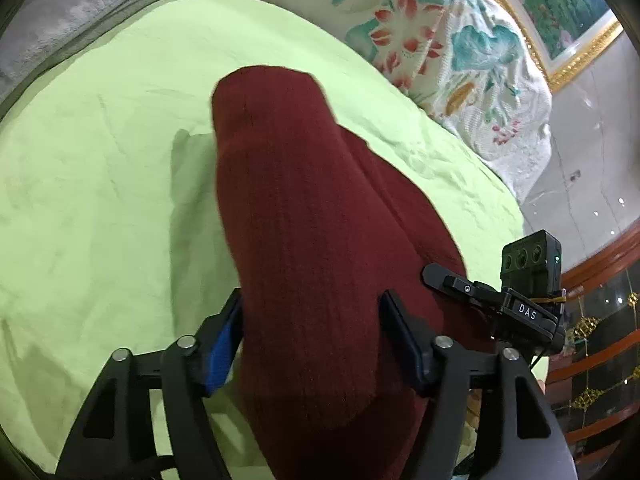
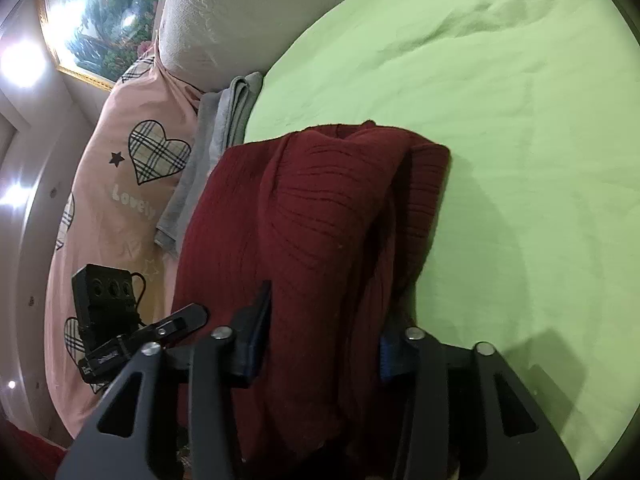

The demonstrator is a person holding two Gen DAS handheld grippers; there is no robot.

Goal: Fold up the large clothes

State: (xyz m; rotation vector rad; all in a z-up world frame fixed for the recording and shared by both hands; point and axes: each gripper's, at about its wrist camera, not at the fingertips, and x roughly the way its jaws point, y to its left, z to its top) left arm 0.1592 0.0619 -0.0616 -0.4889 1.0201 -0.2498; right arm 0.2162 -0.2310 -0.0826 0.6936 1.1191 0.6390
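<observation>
A dark red ribbed knit garment (image 1: pixel 304 216) is folded into a thick bundle over the light green bed sheet (image 1: pixel 100 168). My left gripper (image 1: pixel 312 320) is shut on one end of it, the cloth filling the gap between both fingers. In the right wrist view the same red garment (image 2: pixel 312 216) hangs in layered folds, and my right gripper (image 2: pixel 324 340) is shut on it with the bundle wedged between its fingers. The bundle seems lifted a little, casting a shadow on the sheet. The garment's underside is hidden.
A folded grey towel (image 1: pixel 92 12) lies at the sheet's far edge, also visible in the right view (image 2: pixel 216 152). A floral quilt (image 1: pixel 440 48) and a pink heart-print pillow (image 2: pixel 120 184) lie beside the sheet. A wooden cabinet (image 1: pixel 600 340) stands at the right.
</observation>
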